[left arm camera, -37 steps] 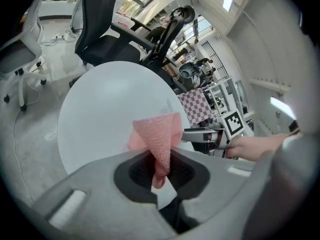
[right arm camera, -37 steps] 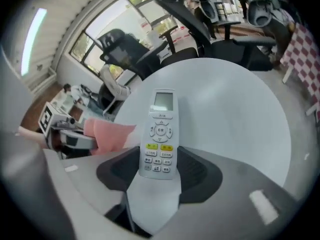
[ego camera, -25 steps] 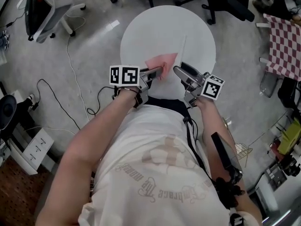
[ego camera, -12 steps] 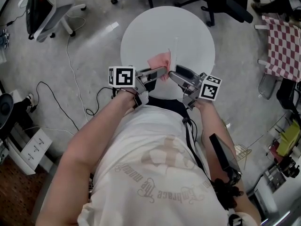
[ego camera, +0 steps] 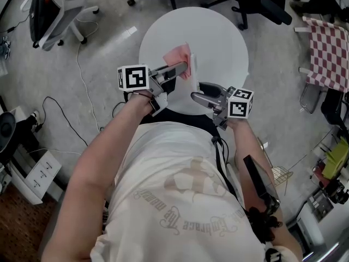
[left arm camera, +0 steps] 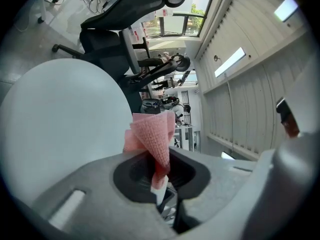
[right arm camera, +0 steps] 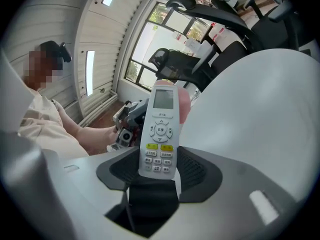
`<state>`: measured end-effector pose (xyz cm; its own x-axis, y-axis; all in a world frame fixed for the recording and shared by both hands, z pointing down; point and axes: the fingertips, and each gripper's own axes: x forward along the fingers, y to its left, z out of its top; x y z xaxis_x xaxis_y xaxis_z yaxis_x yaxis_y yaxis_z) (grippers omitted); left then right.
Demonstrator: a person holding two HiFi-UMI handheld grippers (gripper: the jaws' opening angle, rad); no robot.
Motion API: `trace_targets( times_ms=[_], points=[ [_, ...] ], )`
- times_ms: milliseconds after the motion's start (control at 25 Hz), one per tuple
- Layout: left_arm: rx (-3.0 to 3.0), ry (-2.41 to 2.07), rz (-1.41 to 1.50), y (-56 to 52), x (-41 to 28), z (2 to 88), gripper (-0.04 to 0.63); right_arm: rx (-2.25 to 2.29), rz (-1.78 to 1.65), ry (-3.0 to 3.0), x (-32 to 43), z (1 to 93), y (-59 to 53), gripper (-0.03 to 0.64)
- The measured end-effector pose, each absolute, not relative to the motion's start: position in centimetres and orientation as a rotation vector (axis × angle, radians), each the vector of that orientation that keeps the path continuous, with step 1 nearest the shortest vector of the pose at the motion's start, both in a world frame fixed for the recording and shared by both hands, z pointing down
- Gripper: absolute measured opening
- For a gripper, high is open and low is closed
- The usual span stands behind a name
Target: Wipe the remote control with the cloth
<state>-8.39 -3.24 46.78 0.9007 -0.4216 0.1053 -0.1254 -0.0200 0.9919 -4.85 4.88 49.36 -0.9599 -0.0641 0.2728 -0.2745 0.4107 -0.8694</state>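
Presently holding the white remote control (right arm camera: 159,134) by its button end in the right gripper (right arm camera: 158,176), jaws wide and pressed on its sides, above the near part of the round table (ego camera: 223,31). Pinching the pink cloth (left arm camera: 152,134) tight in the left gripper (left arm camera: 161,171), against the remote's far end. Risk of levering the remote out of so short a hold by pushing hard there, or of tugging the cloth loose.

Round white table (ego camera: 223,37) on grey floor (ego camera: 109,15)
Matte top; white cable (ego camera: 82,75) & black cable (ego camera: 65,119) lie on floor, left of table.
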Motion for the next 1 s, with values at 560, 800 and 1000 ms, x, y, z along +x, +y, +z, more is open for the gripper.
trace_targets(
  times_ms=[560, 800, 1000],
  points=[
    [1.593, -0.322, -0.06, -0.6, -6.9, 48.1, 0.037, 0.297, 1.581, -2.481, -5.5, 49.2, 4.4, 0.241],
    [1.526, -0.24, 0.077, 3.3, -5.8, 50.5, 0.037, 0.378, 1.623, -2.489, -5.2, 49.5, 2.7, 0.241],
    [1.473, -0.213, 0.127, 5.1, -5.7, 52.3, 0.037, 0.48, 1.664, -2.474, -5.2, 50.5, 1.0, 0.241]
  ],
)
